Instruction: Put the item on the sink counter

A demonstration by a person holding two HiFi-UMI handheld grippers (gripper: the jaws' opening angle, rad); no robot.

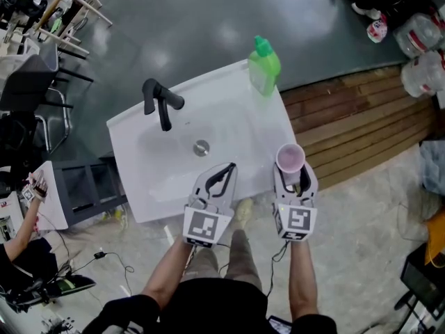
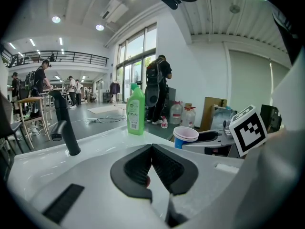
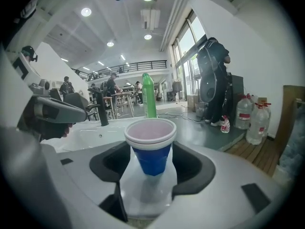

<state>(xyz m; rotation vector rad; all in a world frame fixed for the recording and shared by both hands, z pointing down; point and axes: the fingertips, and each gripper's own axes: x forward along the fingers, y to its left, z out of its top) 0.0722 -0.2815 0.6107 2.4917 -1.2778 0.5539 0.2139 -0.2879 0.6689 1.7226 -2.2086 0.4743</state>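
**A:** Why does the right gripper (image 3: 152, 166) sit at that corner?

**B:** Its jaws stand apart with the cup (image 3: 151, 144) between them. The pads look clear of the blue wall on both sides. The cup stands upright on the front right corner of the sink counter (image 1: 278, 127), so I judge the placing is all but done, with the cup bearing its own weight.

**A:** And the left gripper (image 2: 152, 149)?

**B:** Its jaws are together on nothing, near the basin's front edge. It's spare, I'd guess, since 1 cup needs only 1 gripper.

**A:** What's the count?

**B:** 2 grippers. 1 cup, though its doubled lip may mean 2 nested. 1 green bottle (image 1: 264, 68) at the back right corner, well apart from the cup. 1 black faucet (image 1: 161, 103) and 1 drain (image 1: 201, 147).
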